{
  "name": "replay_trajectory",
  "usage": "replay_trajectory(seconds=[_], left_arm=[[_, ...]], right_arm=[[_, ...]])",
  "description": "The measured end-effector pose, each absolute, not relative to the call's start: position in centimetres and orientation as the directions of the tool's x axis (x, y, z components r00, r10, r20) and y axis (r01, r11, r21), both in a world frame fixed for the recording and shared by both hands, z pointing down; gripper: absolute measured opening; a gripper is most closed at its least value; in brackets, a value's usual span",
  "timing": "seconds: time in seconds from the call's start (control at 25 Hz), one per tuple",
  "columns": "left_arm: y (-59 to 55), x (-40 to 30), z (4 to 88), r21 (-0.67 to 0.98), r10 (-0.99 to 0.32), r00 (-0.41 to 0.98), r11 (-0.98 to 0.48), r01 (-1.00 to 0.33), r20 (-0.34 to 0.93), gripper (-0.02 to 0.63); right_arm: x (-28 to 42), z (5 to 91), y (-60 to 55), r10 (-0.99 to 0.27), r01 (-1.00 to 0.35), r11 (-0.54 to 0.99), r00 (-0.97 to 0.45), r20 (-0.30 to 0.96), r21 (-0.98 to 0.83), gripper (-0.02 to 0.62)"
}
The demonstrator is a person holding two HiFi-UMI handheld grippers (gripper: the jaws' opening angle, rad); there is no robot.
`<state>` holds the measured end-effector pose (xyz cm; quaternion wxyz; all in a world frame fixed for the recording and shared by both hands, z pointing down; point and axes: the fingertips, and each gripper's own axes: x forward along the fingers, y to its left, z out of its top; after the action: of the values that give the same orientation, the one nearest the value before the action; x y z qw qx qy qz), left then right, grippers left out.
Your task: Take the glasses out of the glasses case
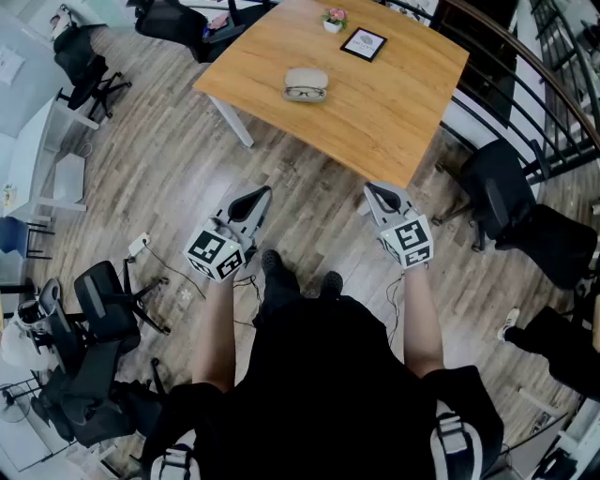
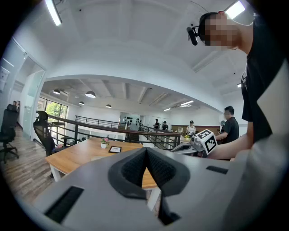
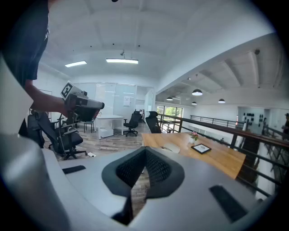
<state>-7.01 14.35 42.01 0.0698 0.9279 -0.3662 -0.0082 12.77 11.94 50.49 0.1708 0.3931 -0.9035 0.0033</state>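
A pale glasses case (image 1: 306, 84) lies open on the wooden table (image 1: 394, 103), with dark-rimmed glasses (image 1: 305, 92) resting in it. In the right gripper view the case (image 3: 171, 147) shows as a pale shape on the table (image 3: 221, 158). Both grippers hang over the floor, well short of the table's near edge. My left gripper (image 1: 259, 196) is shut with nothing in it, its jaws (image 2: 146, 151) meeting at the tip. My right gripper (image 1: 376, 191) is shut and holds nothing either (image 3: 145, 151).
A small flower pot (image 1: 334, 20) and a framed card (image 1: 364, 44) stand at the table's far side. Black office chairs (image 1: 525, 220) (image 1: 108, 300) flank me. A railing (image 1: 553, 84) runs behind the table. A white desk (image 1: 42, 159) is at the left.
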Motion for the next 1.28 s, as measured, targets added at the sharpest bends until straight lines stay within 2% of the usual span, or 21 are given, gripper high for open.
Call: replay_trajectory(seconds=[0.76,1.28], left_arm=[[17.3,-4.7,42.0,0.114,-0.724,0.69,-0.683,-0.722,0.031,0.018],[17.8,-4.7,42.5,0.164,-0.74,0.672,-0.662,-0.732,0.012,0.02]], right_arm=[[15.1,50.9,14.3,-0.703,-0.706,0.699,-0.65,0.289,0.115,0.008],[15.7,51.2,15.0,-0.718,-0.707,0.69,-0.638,0.28,0.157,0.009]])
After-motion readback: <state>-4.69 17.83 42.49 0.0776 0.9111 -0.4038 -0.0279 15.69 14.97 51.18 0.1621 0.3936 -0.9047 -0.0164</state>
